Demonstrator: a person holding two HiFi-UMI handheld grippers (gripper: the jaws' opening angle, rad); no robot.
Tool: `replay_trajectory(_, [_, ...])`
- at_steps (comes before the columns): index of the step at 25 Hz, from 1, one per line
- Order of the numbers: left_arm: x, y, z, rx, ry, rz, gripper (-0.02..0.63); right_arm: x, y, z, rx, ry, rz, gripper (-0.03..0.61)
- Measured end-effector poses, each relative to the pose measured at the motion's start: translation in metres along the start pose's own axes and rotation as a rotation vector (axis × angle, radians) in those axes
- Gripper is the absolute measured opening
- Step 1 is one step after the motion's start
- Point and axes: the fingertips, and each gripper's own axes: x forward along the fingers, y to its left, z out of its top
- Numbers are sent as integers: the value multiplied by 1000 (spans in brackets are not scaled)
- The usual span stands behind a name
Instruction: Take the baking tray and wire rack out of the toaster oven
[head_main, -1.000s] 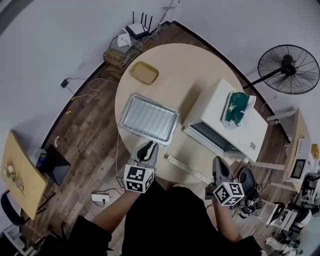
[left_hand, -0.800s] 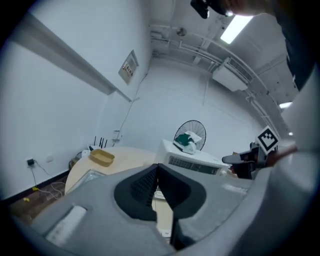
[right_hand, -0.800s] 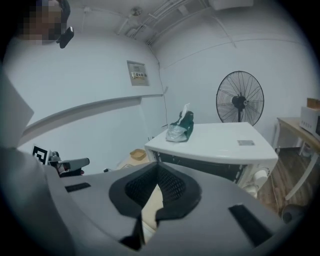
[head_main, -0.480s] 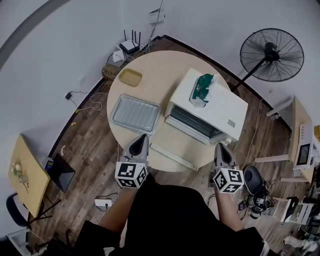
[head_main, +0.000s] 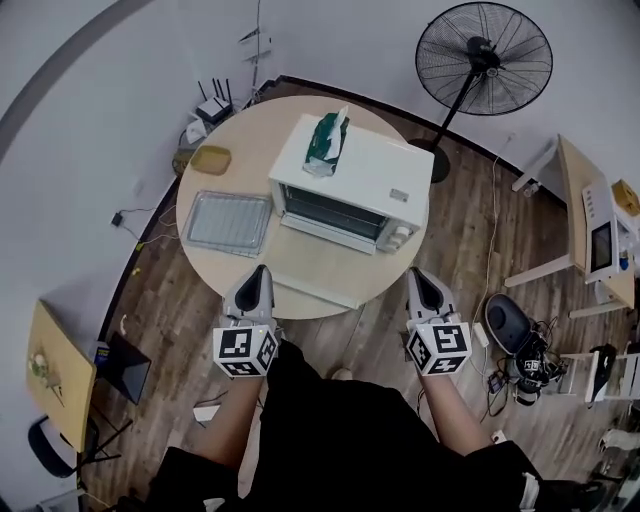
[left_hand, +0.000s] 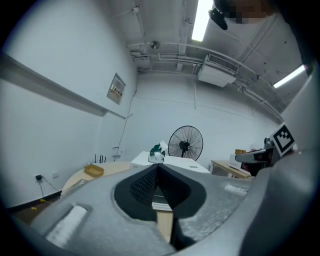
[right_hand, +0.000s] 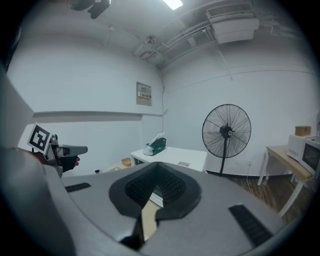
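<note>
Left hand-held gripper (head_main: 257, 274): jaws together, empty.
Right hand-held gripper (head_main: 416, 275): likewise closed on nothing.
Baking tray (head_main: 228, 222): head view only; on worktop (head_main: 310, 268), ahead of left hand-held gripper, apart.
Wire rack: possibly in tray, too small to tell.
Toaster oven (head_main: 350, 185): ahead, between both.

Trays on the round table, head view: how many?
2. The metal baking tray lies left of the toaster oven; a small yellow tray sits beyond it, near the edge of the round table. The oven's inside isn't visible.

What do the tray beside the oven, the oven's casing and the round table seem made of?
Tray: probably metal, dull silver-grey, ribbed or gridded face.
Oven casing: likely painted metal, smooth white.
Table: wood or laminate, pale matt tan; grain not visible.
</note>
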Motion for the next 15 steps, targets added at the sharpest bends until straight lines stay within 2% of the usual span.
replay_trajectory(3, [-10,-31,-28,-23,36,-6,18,-22,-6,-5,67,-11,32,0])
replay_trajectory(8, [-19,-64,-42,-22,45,-20,18,-36,-11,-1,-25,-36,30,0])
replay_trajectory(15, [-14,-86,-35,16,9,-24,18,-31,-8,-30,-88,-16,62,0])
